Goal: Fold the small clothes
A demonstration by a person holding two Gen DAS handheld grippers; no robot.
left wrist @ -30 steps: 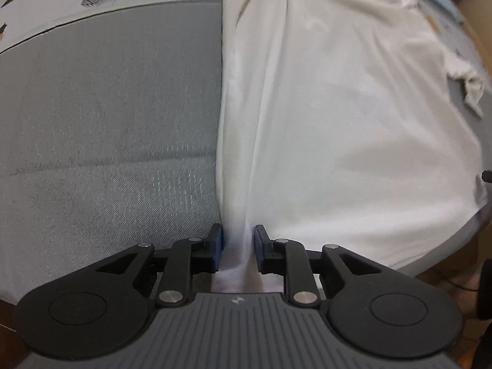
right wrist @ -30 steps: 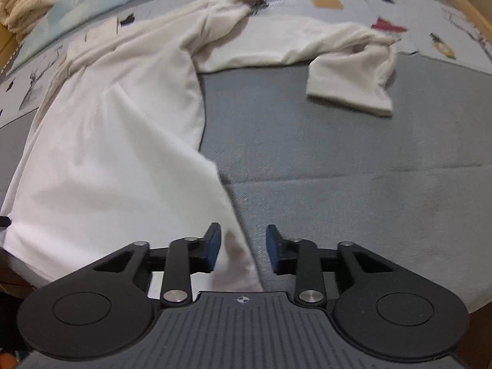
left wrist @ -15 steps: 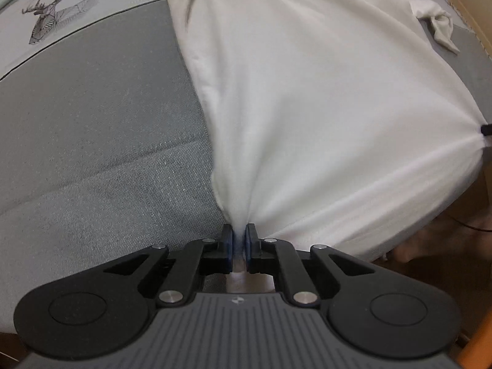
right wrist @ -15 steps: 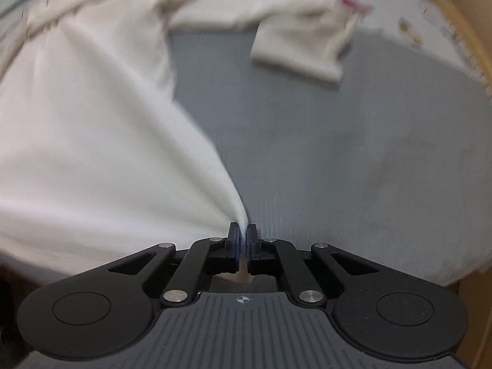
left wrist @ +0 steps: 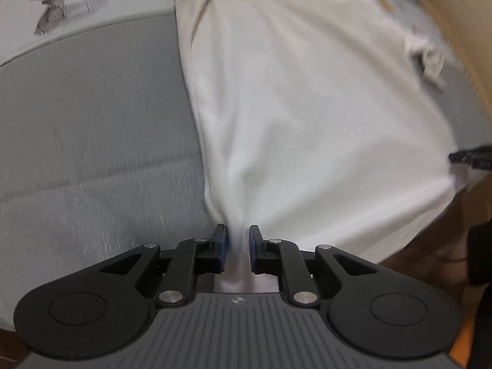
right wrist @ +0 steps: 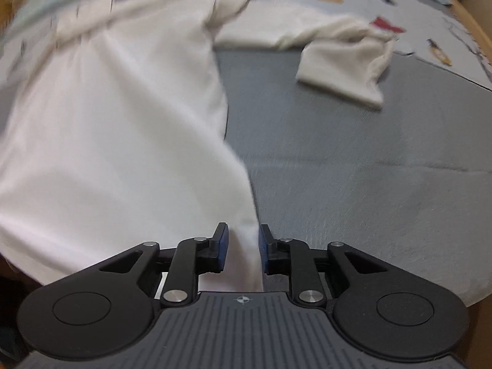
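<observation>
Jaws of both the left gripper (left wrist: 238, 247) and right gripper (right wrist: 241, 247) were opening around the white shirt's (left wrist: 307, 98) bottom corners low in frame, apparently releasing a straightened hem; beyond, its sleeve (right wrist: 341, 70) awaited folding inward

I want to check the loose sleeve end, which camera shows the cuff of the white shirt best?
The right wrist view: the cuff lies flat on the grey cover, fully visible. The left wrist view shows only a small blurred bunch at its edge.
</observation>
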